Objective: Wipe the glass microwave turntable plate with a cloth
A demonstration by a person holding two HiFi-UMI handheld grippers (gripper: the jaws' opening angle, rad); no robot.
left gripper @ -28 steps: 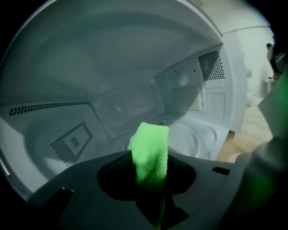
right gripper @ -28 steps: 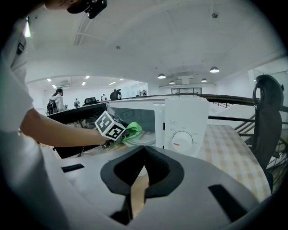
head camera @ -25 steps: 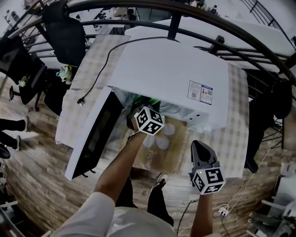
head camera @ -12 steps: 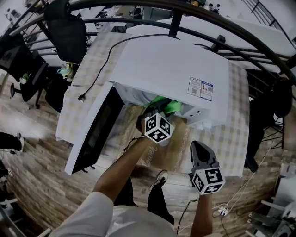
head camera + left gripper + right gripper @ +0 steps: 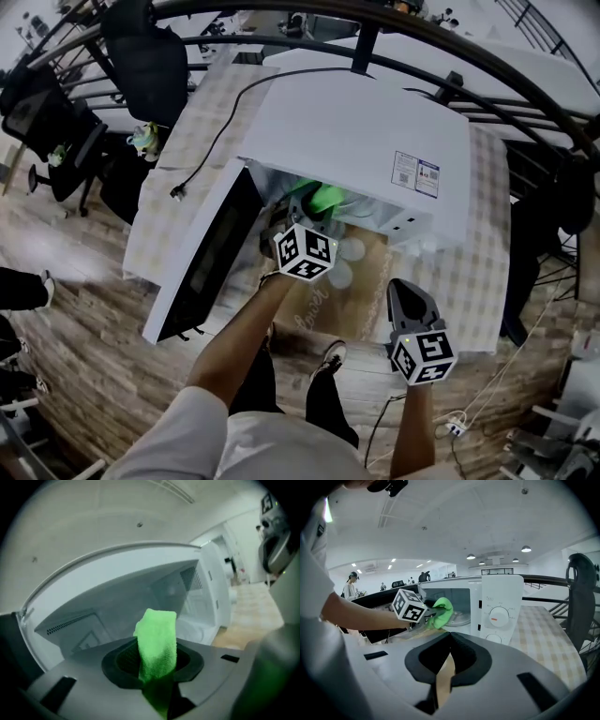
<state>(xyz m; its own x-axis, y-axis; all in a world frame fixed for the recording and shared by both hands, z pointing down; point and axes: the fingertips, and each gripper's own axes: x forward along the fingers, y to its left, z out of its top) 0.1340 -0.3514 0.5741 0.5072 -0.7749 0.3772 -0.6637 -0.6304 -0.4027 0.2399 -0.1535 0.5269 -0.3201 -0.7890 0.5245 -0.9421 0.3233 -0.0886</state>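
Observation:
A white microwave [image 5: 361, 141] stands on the table with its door [image 5: 202, 262] swung open to the left. The glass turntable plate [image 5: 461, 617] lies inside the cavity. My left gripper [image 5: 314, 213] reaches into the opening, shut on a bright green cloth [image 5: 325, 199]. In the left gripper view the cloth [image 5: 157, 639] sticks up from between the jaws before the cavity's walls. Whether the cloth touches the plate I cannot tell. My right gripper [image 5: 405, 285] hangs near the table's front edge, right of the opening, jaws closed with nothing in them [image 5: 451, 634].
A brown mat [image 5: 333, 300] with white discs lies in front of the microwave on the checked tablecloth [image 5: 483, 253]. A black power cable [image 5: 216, 141] trails off to the left. A black railing [image 5: 469, 66] curves behind. Office chairs [image 5: 56, 141] stand at the left.
My left gripper with the green cloth has shifted sideways at the microwave's opening, right and then back left. The right gripper has stayed about where it was.

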